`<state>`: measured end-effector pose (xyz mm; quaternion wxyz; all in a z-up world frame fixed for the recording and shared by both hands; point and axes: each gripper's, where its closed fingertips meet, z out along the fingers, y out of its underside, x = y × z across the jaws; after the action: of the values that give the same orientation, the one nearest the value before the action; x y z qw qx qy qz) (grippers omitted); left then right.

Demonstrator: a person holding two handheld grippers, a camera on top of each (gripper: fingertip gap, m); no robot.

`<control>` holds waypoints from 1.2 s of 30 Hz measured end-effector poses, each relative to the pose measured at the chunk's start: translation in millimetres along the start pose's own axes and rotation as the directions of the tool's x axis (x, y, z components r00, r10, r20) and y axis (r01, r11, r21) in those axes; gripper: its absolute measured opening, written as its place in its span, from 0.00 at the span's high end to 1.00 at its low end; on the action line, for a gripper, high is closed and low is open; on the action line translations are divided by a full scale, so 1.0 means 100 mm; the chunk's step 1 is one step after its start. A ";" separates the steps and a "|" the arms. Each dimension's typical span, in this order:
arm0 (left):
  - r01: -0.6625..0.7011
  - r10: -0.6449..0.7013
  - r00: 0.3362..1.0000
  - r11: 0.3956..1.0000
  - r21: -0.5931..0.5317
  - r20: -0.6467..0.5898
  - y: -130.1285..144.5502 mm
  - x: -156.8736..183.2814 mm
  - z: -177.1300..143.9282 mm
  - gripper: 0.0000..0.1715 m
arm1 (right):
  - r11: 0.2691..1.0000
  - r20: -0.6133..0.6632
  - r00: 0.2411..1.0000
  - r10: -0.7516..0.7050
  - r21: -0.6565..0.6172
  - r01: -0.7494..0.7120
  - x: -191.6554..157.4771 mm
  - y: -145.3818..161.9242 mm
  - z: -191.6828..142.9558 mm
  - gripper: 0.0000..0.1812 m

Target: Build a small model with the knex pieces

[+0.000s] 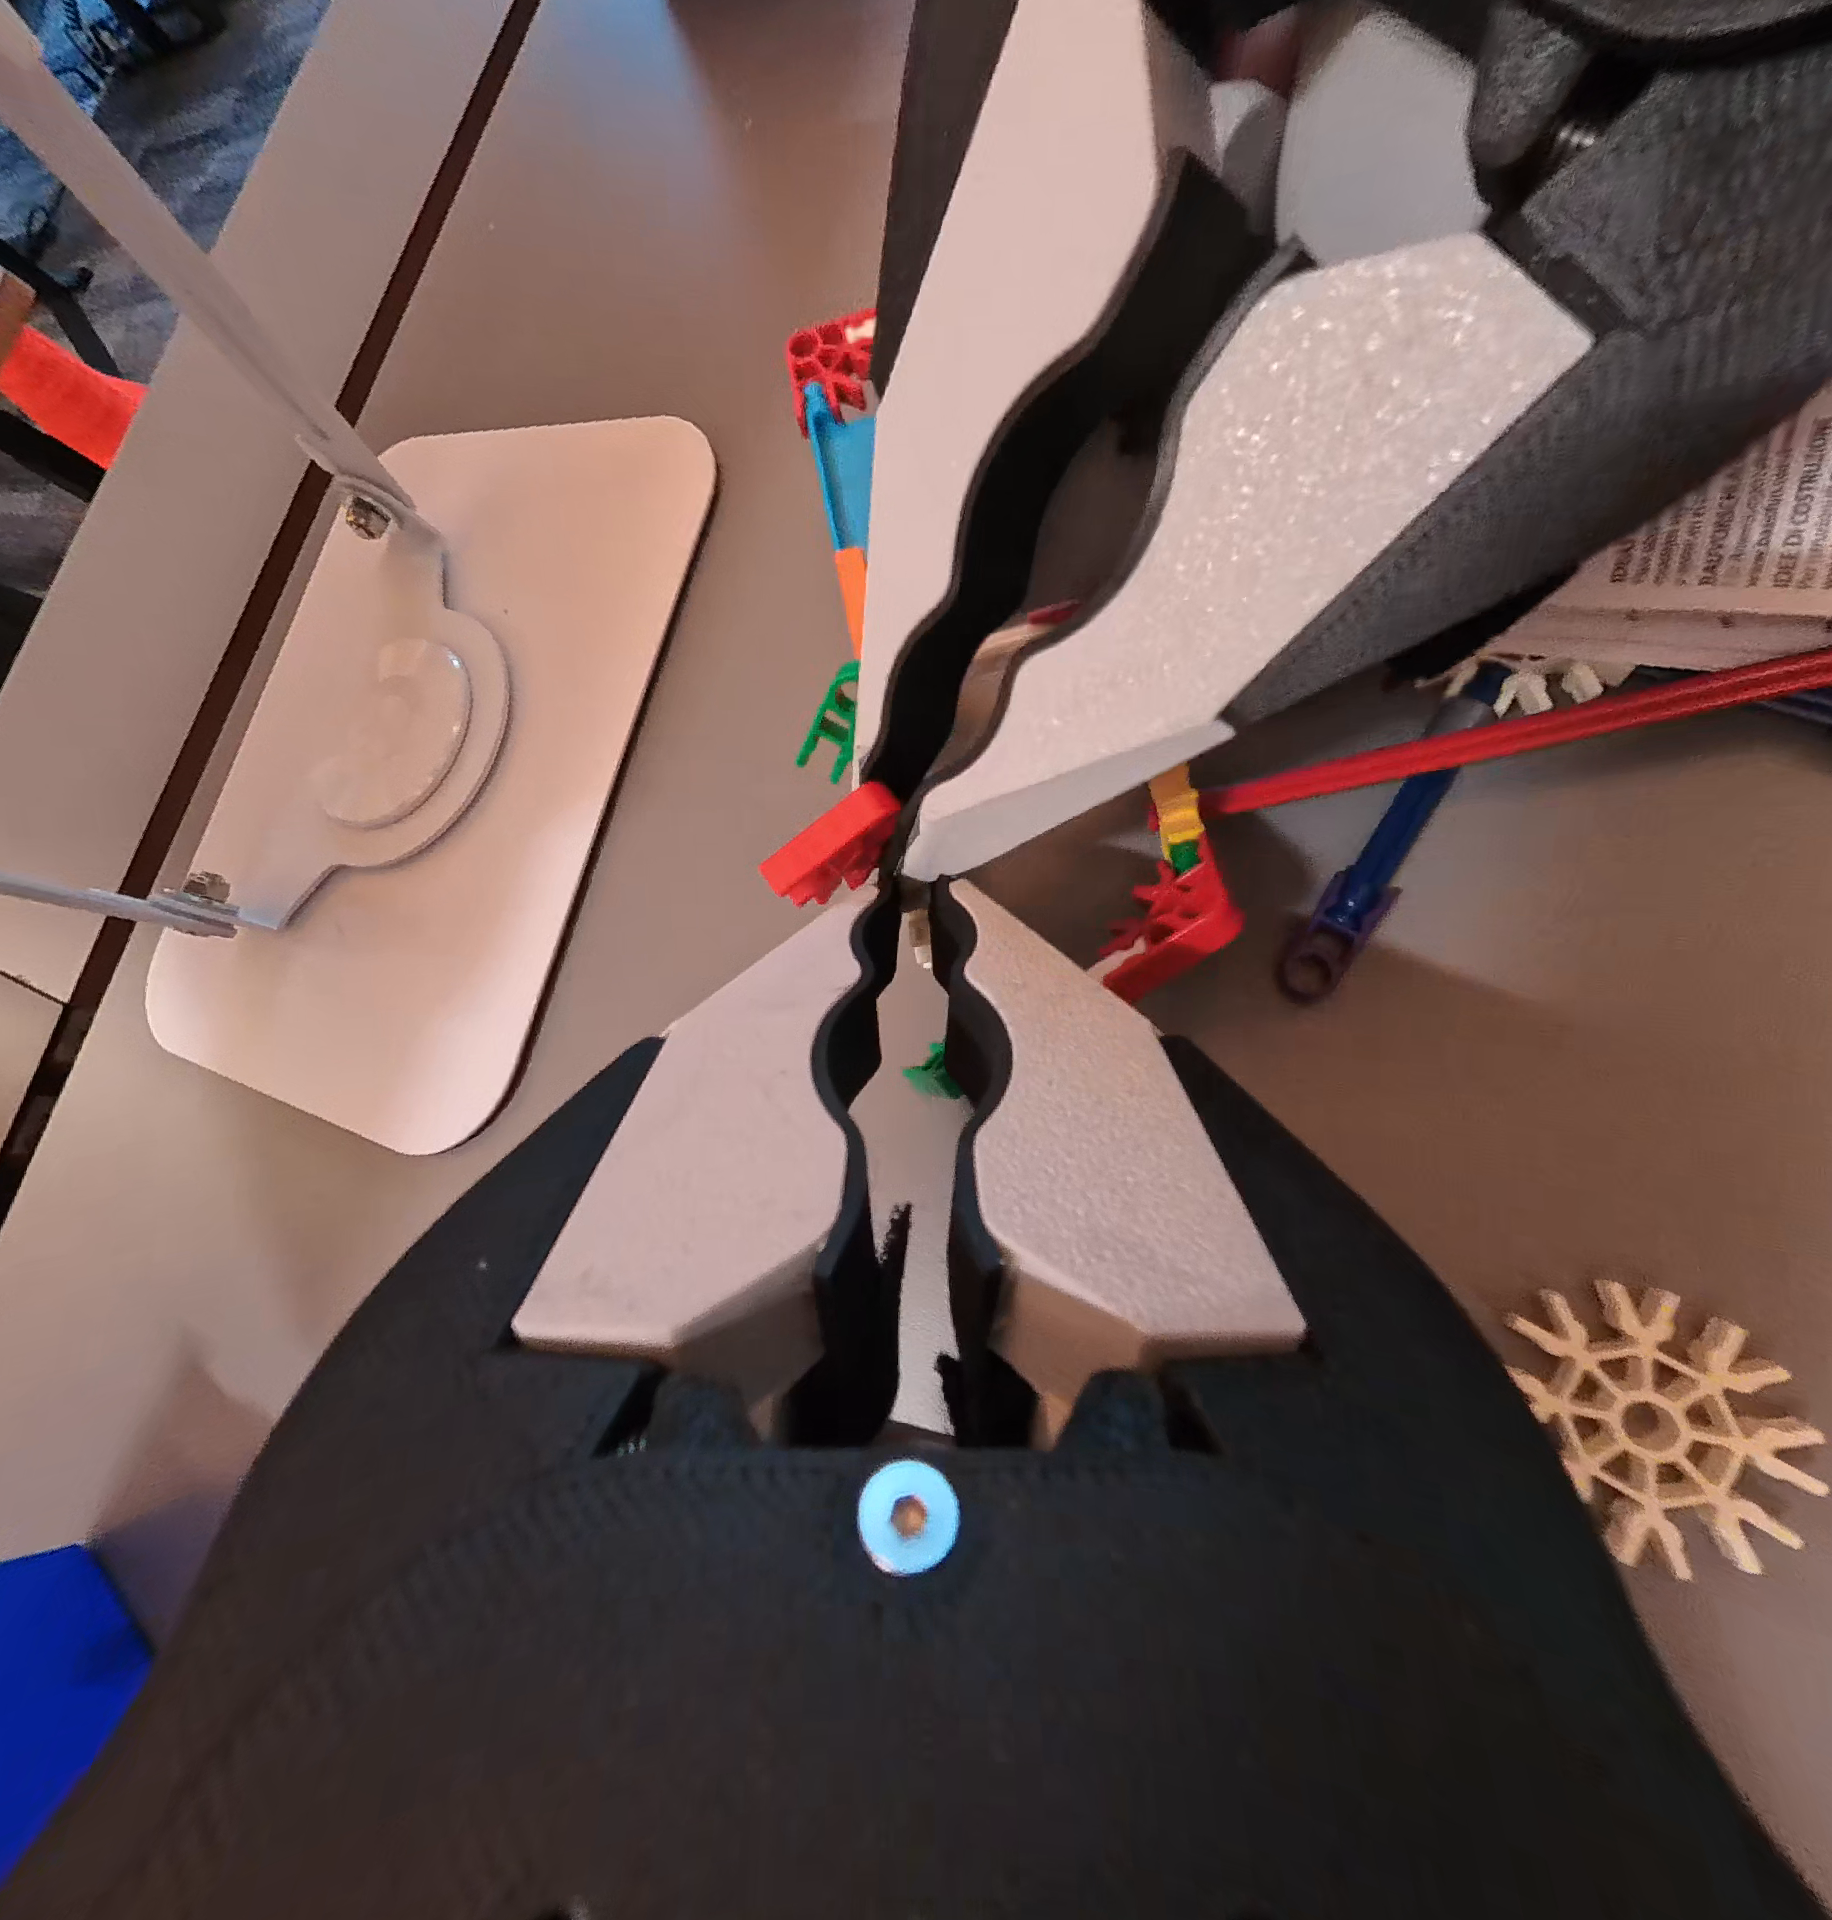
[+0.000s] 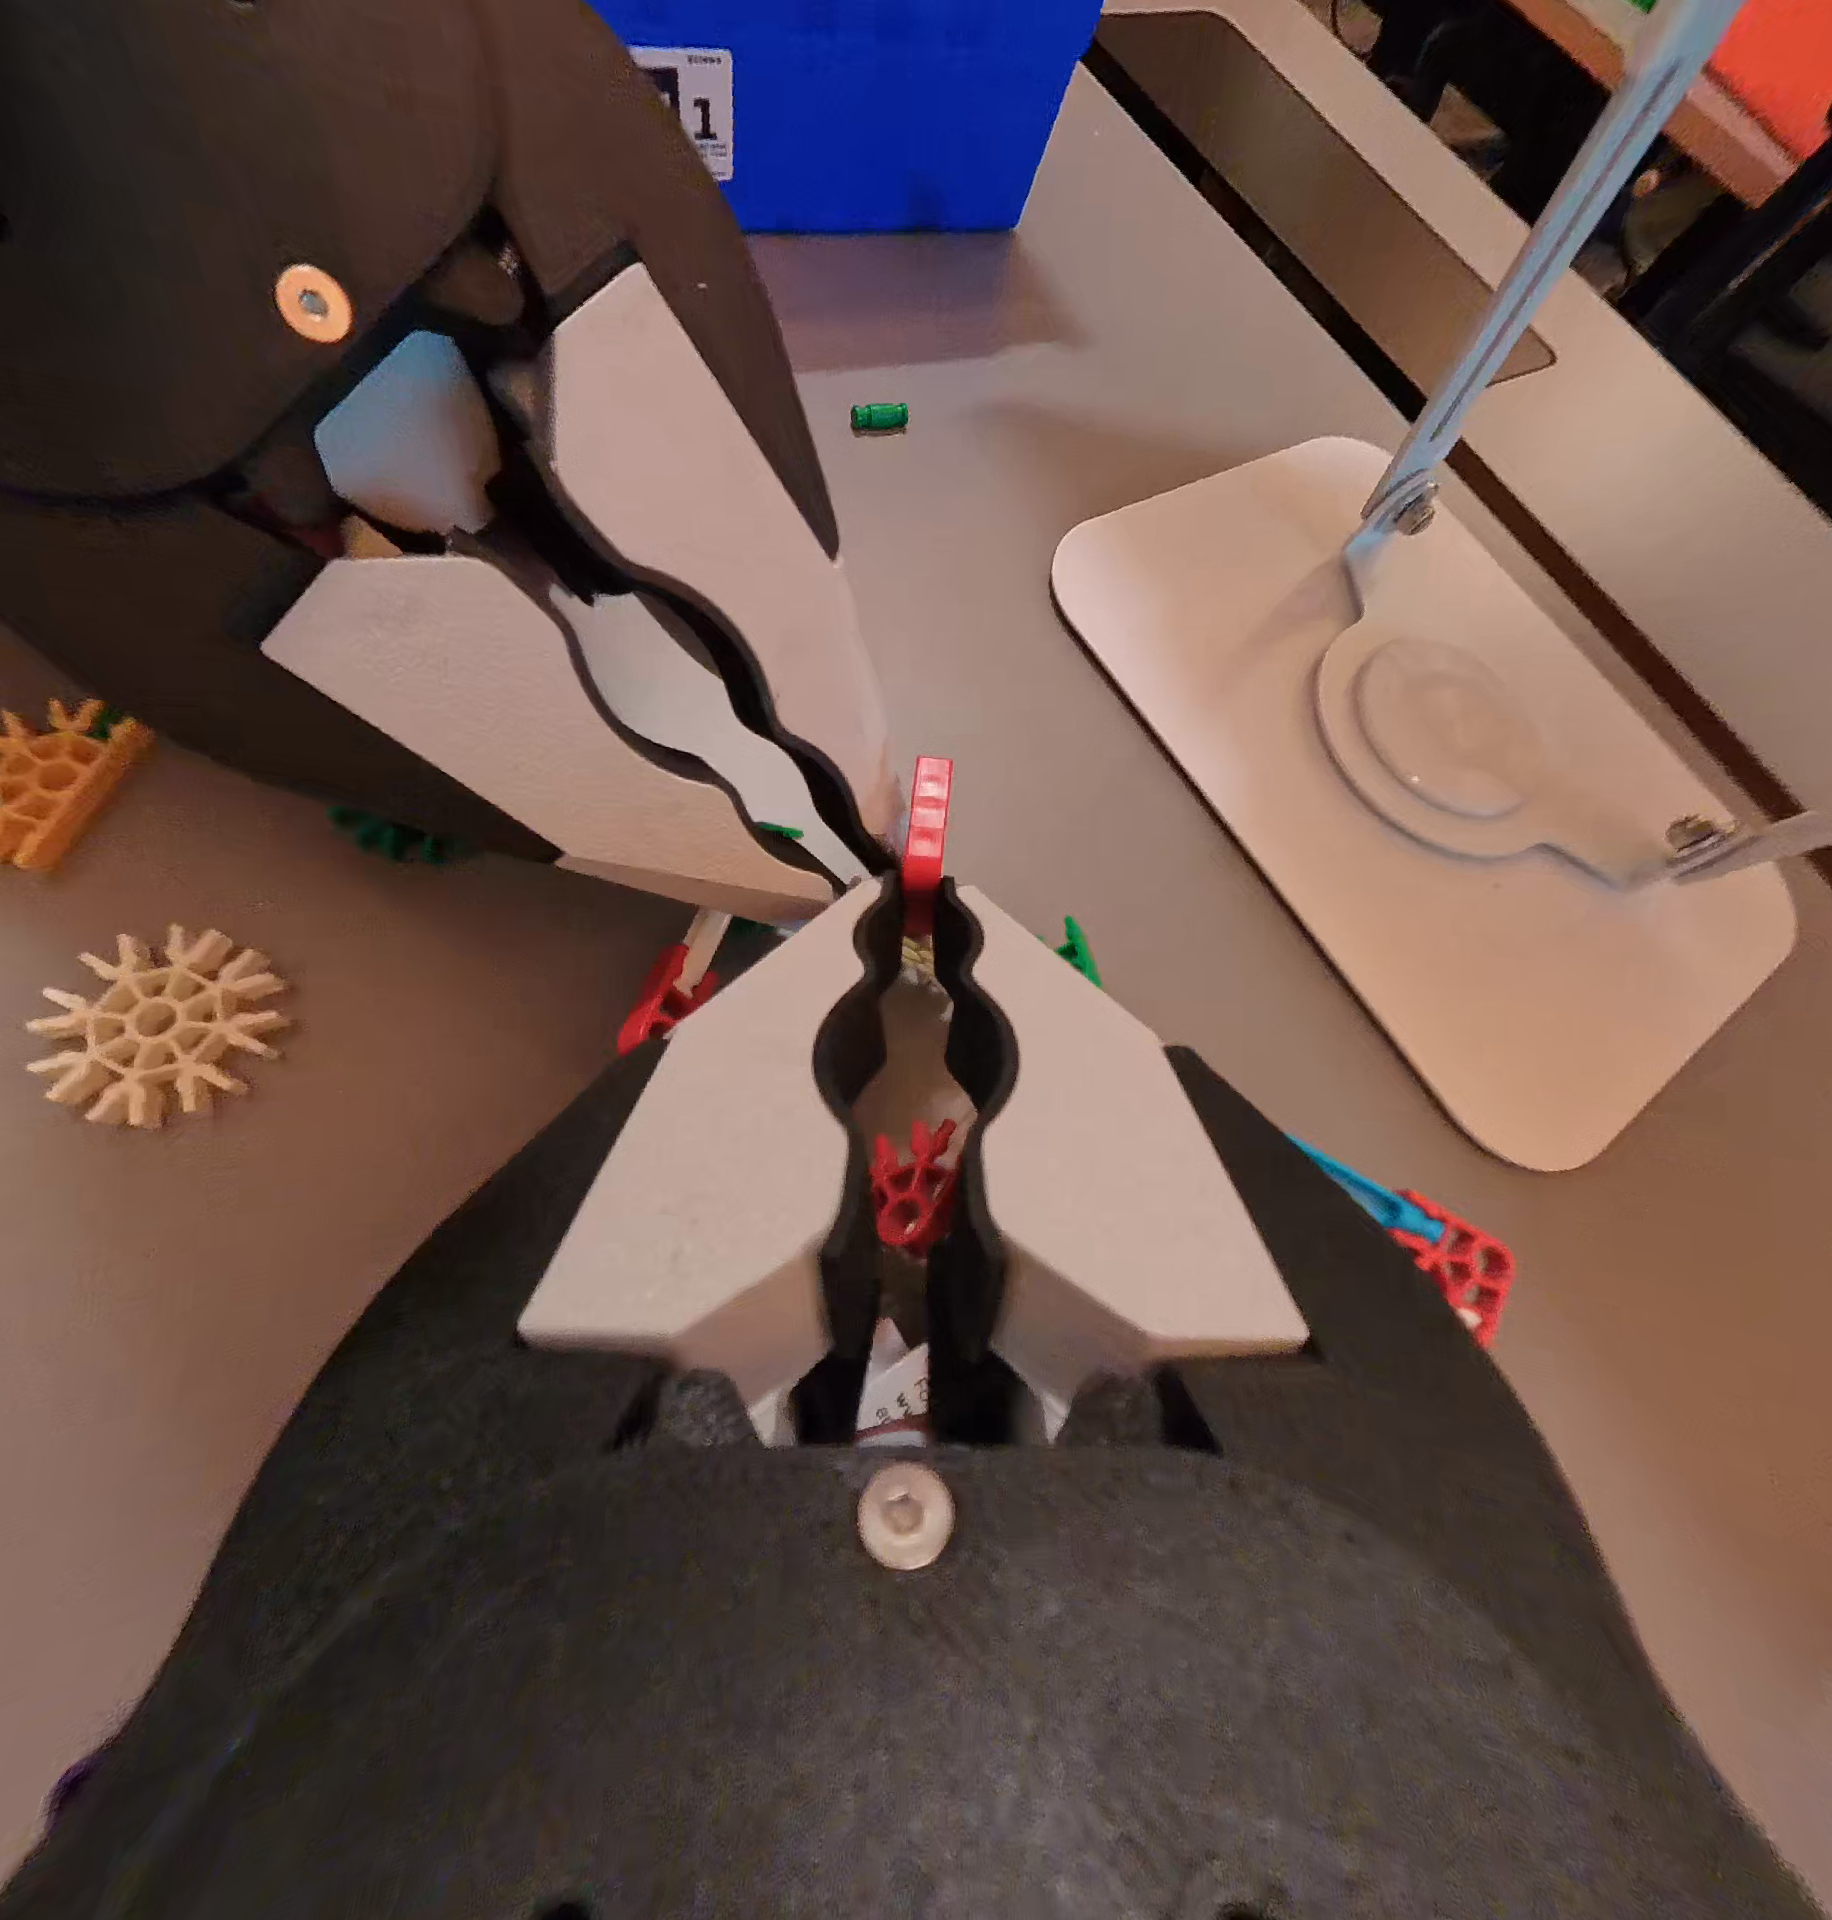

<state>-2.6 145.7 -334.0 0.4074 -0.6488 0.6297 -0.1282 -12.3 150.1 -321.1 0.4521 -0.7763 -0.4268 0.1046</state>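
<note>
My left gripper (image 1: 907, 909) is shut on a small whitish rod piece (image 1: 918, 932) at its tips. My right gripper (image 2: 917, 894) is shut on a red connector (image 2: 931, 821), which sticks out past its tips. The two grippers meet tip to tip above the grey table (image 2: 995, 644). In the left wrist view the right gripper (image 1: 896, 831) comes in from the upper right with the red connector (image 1: 829, 852) at its tips. In the right wrist view the left gripper (image 2: 855, 878) comes in from the upper left.
A cream snowflake connector (image 1: 1660, 1429) (image 2: 159, 1023) and an orange connector (image 2: 44, 784) lie on the table. Red connectors (image 1: 1172, 925) (image 2: 1463, 1262), a red rod (image 1: 1514, 738), a blue rod (image 1: 1379, 862) and a printed booklet (image 1: 1722, 551) lie beneath. A stand's base plate (image 2: 1431, 790), a blue bin (image 2: 860, 104) and a green piece (image 2: 879, 416) lie beyond. The tips of both grippers are at nearly the same place.
</note>
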 end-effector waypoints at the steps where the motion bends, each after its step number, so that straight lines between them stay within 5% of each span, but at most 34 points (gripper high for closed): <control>1: -0.011 0.011 1.000 1.000 0.000 0.006 0.00 0.00 0.00 0.99 | 1.000 -0.001 1.000 -0.013 -0.003 0.013 0.00 0.00 0.00 0.98; 6: 0.001 -0.001 1.000 1.000 0.009 0.001 -0.01 -0.02 0.01 0.98 | 0.987 0.135 0.979 0.156 0.020 -0.160 0.02 0.00 -0.01 0.98; 14: -0.002 0.001 1.000 1.000 0.018 0.010 -0.02 -0.08 -0.08 0.96 | 0.967 0.232 0.947 0.224 0.064 -0.245 0.14 -0.11 -0.21 0.95; 21: 0.002 -0.004 0.999 0.999 -0.047 -0.043 0.08 0.02 -0.01 0.95 | 0.989 0.151 0.978 0.145 0.016 -0.149 0.06 -0.07 -0.06 0.98; 29: 0.019 -0.020 0.999 0.999 -0.038 -0.027 0.04 0.05 0.02 0.97 | 0.961 0.043 0.960 0.275 0.011 -0.276 0.08 -0.06 -0.07 0.98; 36: 0.018 -0.018 1.000 1.000 -0.002 -0.001 -0.01 -0.03 -0.05 0.90 | 0.949 0.148 0.943 0.297 0.061 -0.309 0.05 -0.12 -0.13 0.91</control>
<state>-5.9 146.3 -328.7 0.4054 -0.6550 0.6240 -0.1315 -9.0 148.5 -303.5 0.4320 -0.8042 -0.3275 0.2435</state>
